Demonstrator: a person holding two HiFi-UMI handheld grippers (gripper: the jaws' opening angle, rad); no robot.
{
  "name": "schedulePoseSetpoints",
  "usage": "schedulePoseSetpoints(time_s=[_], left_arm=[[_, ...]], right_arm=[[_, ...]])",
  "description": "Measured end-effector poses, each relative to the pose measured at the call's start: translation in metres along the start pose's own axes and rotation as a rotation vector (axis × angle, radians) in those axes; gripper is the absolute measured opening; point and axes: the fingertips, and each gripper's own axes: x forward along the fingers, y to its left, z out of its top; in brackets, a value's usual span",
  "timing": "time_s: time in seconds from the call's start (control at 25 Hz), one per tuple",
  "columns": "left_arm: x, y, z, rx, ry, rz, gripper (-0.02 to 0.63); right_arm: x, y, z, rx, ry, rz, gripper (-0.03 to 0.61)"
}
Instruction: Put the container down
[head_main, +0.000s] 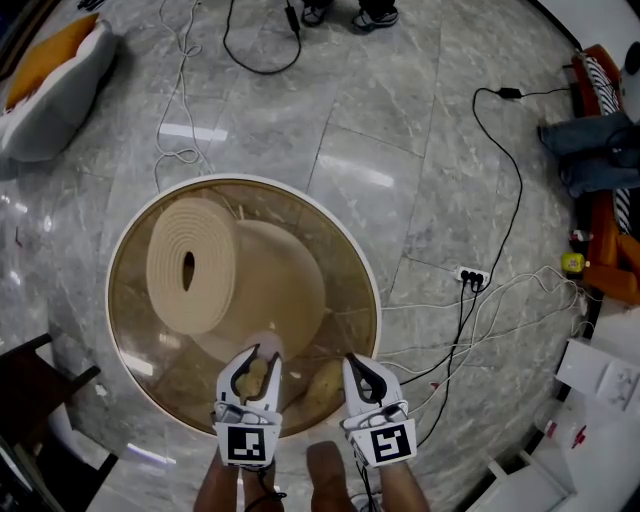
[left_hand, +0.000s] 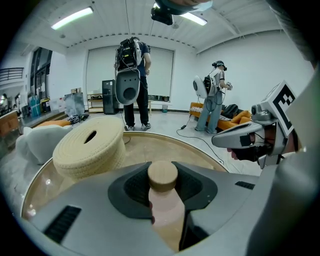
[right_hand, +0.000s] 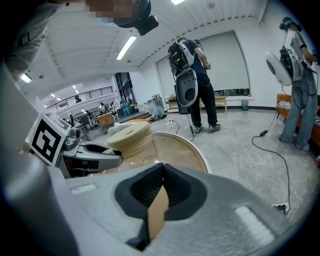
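My left gripper (head_main: 257, 362) is shut on the container (head_main: 255, 378), a small pale pink bottle with a round wooden cap. In the left gripper view the container (left_hand: 163, 202) stands upright between the dark pads (left_hand: 134, 189), cap on top. It hangs over the near edge of the round glass table (head_main: 372, 290); I cannot tell whether its base touches the glass. My right gripper (head_main: 362, 372) hovers just to the right of it over the same edge. In the right gripper view its jaws (right_hand: 162, 166) meet at the tips with nothing between them.
A big cream woven roll (head_main: 190, 265) with a central hole shows on or under the glass, far left. Cables and a power strip (head_main: 470, 277) lie on the marble floor to the right. A dark chair (head_main: 30, 390) stands at the left, white boxes (head_main: 600, 375) at the right. People stand beyond the table.
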Motion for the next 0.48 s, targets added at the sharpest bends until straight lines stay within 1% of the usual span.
schedulePoseSetpoints(time_s=[0.48], left_arm=[[0.0009,-0.0047,-0.0053,0.032,0.001,0.003,0.135]], right_arm=[[-0.0018,0.0082,-0.0073,0.004,0.005,0.015,0.0]])
